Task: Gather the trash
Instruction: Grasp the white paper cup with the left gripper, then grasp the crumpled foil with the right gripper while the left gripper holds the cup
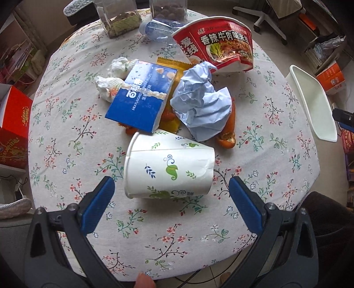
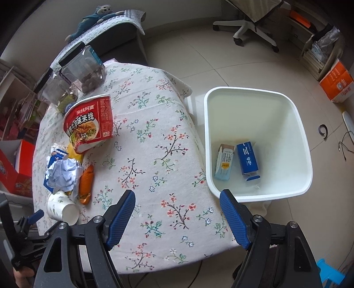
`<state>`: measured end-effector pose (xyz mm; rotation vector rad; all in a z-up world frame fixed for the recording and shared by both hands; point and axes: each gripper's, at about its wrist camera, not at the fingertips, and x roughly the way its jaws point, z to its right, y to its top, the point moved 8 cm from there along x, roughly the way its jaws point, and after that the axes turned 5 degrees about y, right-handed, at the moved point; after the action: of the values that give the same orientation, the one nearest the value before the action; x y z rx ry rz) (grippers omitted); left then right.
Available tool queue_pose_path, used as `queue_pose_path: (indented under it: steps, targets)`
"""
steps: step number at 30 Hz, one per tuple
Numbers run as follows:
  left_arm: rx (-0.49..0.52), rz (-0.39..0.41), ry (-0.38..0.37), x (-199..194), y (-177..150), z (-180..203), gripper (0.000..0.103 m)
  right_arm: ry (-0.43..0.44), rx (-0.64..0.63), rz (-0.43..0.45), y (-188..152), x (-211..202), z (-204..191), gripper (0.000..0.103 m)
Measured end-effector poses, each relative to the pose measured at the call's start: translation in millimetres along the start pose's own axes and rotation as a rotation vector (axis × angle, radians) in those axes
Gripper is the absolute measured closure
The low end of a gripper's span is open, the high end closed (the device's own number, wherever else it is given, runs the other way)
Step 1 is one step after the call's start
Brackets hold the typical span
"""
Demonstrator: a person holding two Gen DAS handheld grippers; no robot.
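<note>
A white paper cup (image 1: 168, 166) with leaf prints lies on its side on the floral tablecloth (image 1: 66, 137). My left gripper (image 1: 171, 179) is open, its blue fingers either side of the cup's near end, apart from it. Behind the cup lie a blue box (image 1: 143, 99), crumpled blue paper (image 1: 202, 104), white tissue (image 1: 112, 77), orange wrappers (image 1: 227, 133) and a red noodle bowl (image 1: 219, 42). My right gripper (image 2: 177, 195) is open and empty over the table's right edge, near a white bin (image 2: 256, 141) holding two cartons (image 2: 246, 159).
Two clear jars (image 1: 119, 17) and a plastic bottle (image 1: 159, 28) stand at the table's far edge. Red boxes (image 1: 13, 124) sit to the left. An office chair (image 2: 250, 24) and an orange box (image 2: 336, 82) stand on the tiled floor.
</note>
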<state>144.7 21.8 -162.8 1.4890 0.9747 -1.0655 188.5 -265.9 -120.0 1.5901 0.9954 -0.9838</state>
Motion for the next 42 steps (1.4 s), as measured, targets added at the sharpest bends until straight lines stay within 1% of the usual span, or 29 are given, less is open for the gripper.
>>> queue_pose_path:
  steps: [4, 5, 6, 7, 10, 13, 17, 22, 26, 30, 33, 37, 42]
  targets:
    - [-0.019, -0.006, 0.007, 6.5, 0.1, -3.1, 0.001, 0.0, -0.007, -0.004, -1.5, 1.6, -4.0, 0.023]
    - [-0.025, -0.008, -0.003, 7.1, -0.2, -4.2, 0.005, 0.001, -0.009, -0.005, -1.7, 2.2, -5.7, 0.023]
    - [-0.031, -0.009, -0.017, 7.2, -0.5, -5.1, 0.018, 0.002, -0.012, -0.006, -1.8, 2.9, -7.9, 0.023]
    - [-0.034, -0.015, -0.034, 8.0, -0.6, -5.7, 0.019, 0.004, -0.016, -0.008, -1.8, 3.7, -10.7, 0.023]
    - [-0.05, 0.001, -0.071, 3.4, 0.7, -9.9, 0.019, 0.01, -0.033, -0.012, -1.8, 7.6, -22.8, 0.023]
    - [-0.066, 0.038, -0.098, -10.8, 0.4, -16.7, 0.019, 0.018, -0.053, -0.019, -1.6, 12.5, -37.2, 0.023]
    - [-0.113, 0.087, -0.119, -29.5, -0.9, -38.3, 0.019, 0.028, -0.085, -0.028, -2.8, 21.5, -61.2, 0.023]
    - [-0.19, 0.132, -0.097, -41.3, -6.2, -75.6, 0.019, 0.049, -0.142, -0.041, -5.4, 35.6, -98.9, 0.023]
    - [-0.236, 0.15, -0.05, -42.1, -13.4, -107.0, 0.019, 0.083, -0.21, -0.055, -12.5, 46.9, -140.4, 0.023]
    - [-0.257, 0.139, 0.001, -34.6, -25.6, -133.3, 0.019, 0.137, -0.284, -0.075, -22.8, 62.0, -186.3, 0.023]
    - [-0.29, 0.119, -0.011, -31.1, -29.5, -145.7, 0.019, 0.159, -0.315, -0.086, -27.1, 77.0, -211.3, 0.023]
    - [-0.307, 0.138, -0.028, -35.3, -24.2, -149.7, 0.019, 0.162, -0.322, -0.087, -23.9, 94.8, -230.8, 0.023]
    - [-0.303, 0.136, -0.028, -33.0, -19.8, -150.3, 0.019, 0.145, -0.323, -0.099, -19.9, 110.5, -232.4, 0.023]
